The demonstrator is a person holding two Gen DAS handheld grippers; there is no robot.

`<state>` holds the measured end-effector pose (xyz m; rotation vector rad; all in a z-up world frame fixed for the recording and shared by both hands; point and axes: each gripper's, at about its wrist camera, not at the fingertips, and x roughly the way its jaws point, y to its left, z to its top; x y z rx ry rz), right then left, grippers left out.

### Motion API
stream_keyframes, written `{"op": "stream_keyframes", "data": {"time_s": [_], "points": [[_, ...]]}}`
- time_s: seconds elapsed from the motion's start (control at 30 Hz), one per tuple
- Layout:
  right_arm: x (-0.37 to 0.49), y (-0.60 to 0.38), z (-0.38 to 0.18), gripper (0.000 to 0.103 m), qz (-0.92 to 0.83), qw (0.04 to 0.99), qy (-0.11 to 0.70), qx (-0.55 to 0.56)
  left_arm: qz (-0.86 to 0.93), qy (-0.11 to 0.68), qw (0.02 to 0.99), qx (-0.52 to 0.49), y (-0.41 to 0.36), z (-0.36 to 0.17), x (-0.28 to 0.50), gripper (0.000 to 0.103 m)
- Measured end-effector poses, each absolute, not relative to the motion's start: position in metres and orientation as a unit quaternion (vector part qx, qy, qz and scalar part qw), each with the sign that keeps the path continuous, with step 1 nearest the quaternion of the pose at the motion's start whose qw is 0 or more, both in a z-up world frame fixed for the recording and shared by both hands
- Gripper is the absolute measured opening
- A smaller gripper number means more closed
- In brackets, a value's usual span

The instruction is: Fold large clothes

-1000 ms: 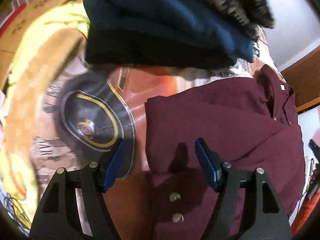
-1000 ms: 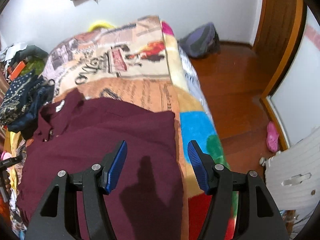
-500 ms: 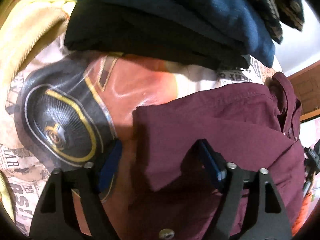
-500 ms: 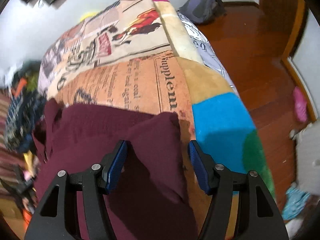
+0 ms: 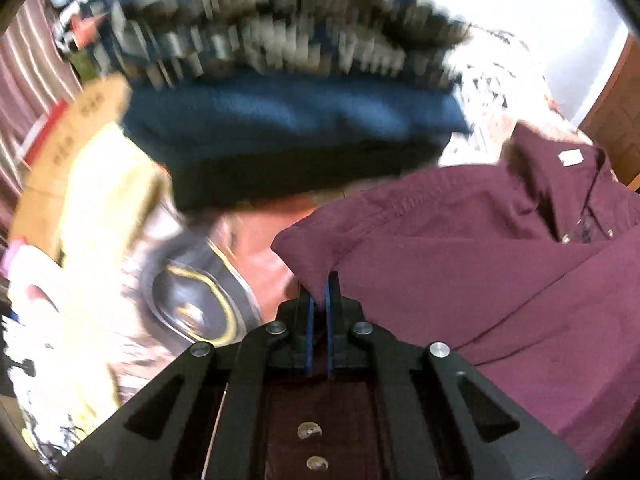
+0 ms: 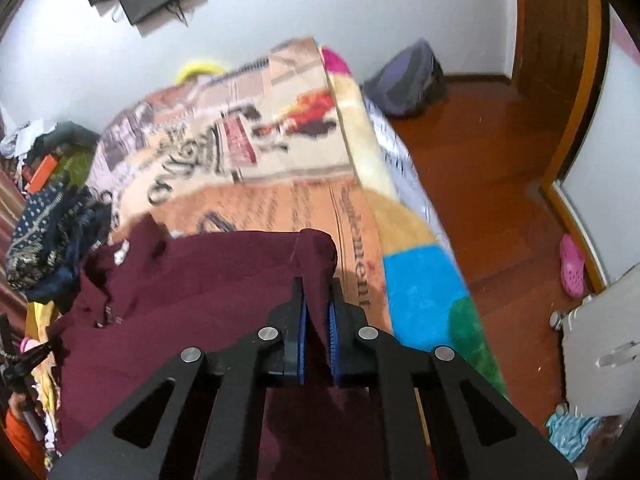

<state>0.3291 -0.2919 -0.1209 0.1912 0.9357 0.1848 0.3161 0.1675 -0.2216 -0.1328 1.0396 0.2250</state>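
Both jaws, spread a second earlier, had been clamped on the maroon shirt (image 5: 460, 264): left gripper (image 5: 319, 294) and right gripper (image 6: 318, 300) each pinching a corner. Only the sides appeared folded in; the lengthwise fold was judged still undone.

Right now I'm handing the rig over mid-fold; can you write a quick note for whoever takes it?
Left tongs: shut on the maroon shirt's left edge.
Right tongs: shut on its right edge, fabric bunched between the pads.
Shirt: on the printed blanket, collar at the far end, beside the stack of folded clothes.
Done: both corners gripped.
Left: probably carry both corners toward the collar, lay flat, release, finish folding.
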Motion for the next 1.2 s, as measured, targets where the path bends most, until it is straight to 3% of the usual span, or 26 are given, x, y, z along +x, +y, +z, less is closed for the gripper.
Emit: {"op": "stream_keyframes", "data": {"time_s": [0.2, 0.4, 0.83, 1.0, 1.1, 1.2], "points": [[0.317, -0.276, -0.08, 0.007, 0.098, 0.912, 0.394, 0.059, 0.106, 0.429, 0.897, -0.016, 0.151, -0.152, 0.314, 0.003], [0.322, -0.278, -0.063, 0.007, 0.086, 0.926, 0.365, 0.053, 0.092, 0.389, 0.916, 0.018, 0.14, -0.123, 0.333, 0.003], [0.376, -0.294, -0.133, 0.009, 0.05, 0.882, 0.466, 0.058, 0.102, 0.434, 0.895, 0.004, 0.153, -0.165, 0.379, 0.004], [0.364, -0.289, -0.14, 0.012, 0.039, 0.87, 0.491, -0.003, 0.098, 0.442, 0.892, 0.001, 0.155, -0.169, 0.371, 0.008], [0.348, -0.281, -0.131, 0.018, 0.046, 0.868, 0.492, -0.056, 0.103, 0.448, 0.888, 0.004, 0.155, -0.166, 0.365, 0.016], [0.325, -0.28, -0.114, 0.033, 0.057, 0.877, 0.473, -0.068, 0.113, 0.442, 0.89, 0.009, 0.154, -0.159, 0.355, 0.036]]}}
